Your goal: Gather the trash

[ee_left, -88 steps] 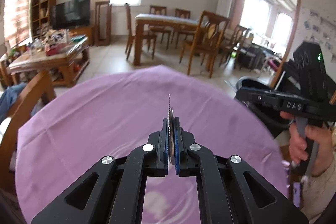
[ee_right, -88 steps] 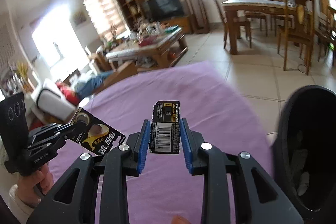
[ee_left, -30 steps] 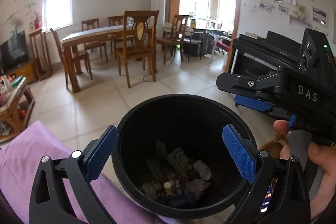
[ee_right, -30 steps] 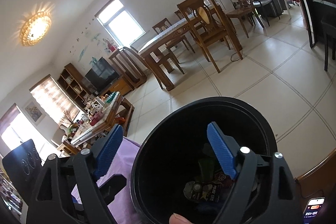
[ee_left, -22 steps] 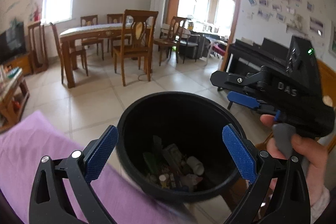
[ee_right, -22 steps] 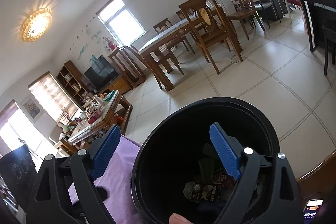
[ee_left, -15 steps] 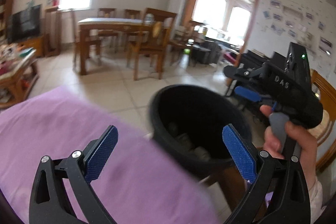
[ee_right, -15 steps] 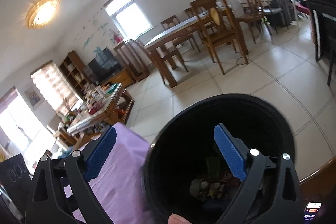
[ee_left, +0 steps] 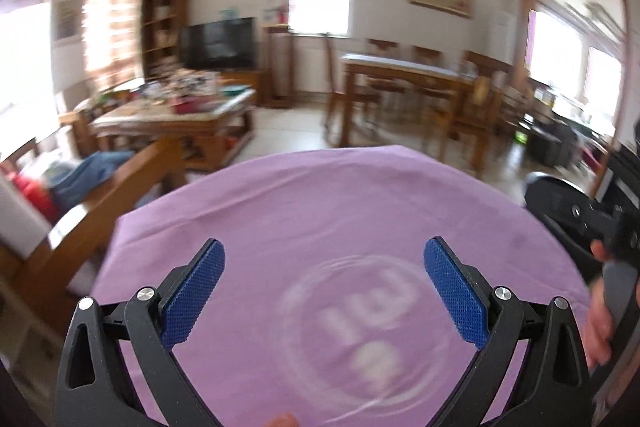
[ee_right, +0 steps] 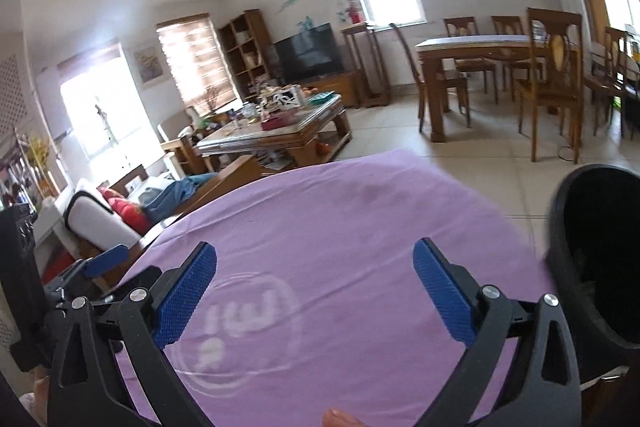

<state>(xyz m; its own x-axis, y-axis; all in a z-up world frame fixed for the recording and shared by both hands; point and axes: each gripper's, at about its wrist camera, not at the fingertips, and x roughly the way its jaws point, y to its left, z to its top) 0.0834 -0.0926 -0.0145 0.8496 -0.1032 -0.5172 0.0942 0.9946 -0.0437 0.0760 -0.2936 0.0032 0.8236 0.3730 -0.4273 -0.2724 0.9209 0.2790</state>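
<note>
Looking for trash, I find none lying loose on the purple tablecloth [ee_right: 360,227]: in both wrist views its surface is bare apart from a faint white round logo [ee_right: 240,331] printed on it and a darker stain farther out. Whatever has been collected sits, as far as I can judge, in the black trash bin [ee_right: 560,267] just past the table's right edge. From my right wrist view I look partly into its dark mouth, and something pale lies low inside, too dim to name. In my left wrist view motion blur softens everything, and only a dark rim shows at the right, behind my other tool.

My left gripper [ee_left: 324,291] is spread wide with nothing between its blue pads [ee_left: 192,299], hovering over the cloth. My right gripper [ee_right: 316,295] is likewise wide and empty, above the same cloth with the bin off to its right.

My reading is that this table is done, since I see no wrapper or scrap left on it. What remains, if anything, would be elsewhere: the cluttered coffee table [ee_right: 276,139] across the tiled floor carries many small items, but I cannot tell whether any of them count as trash.
</note>
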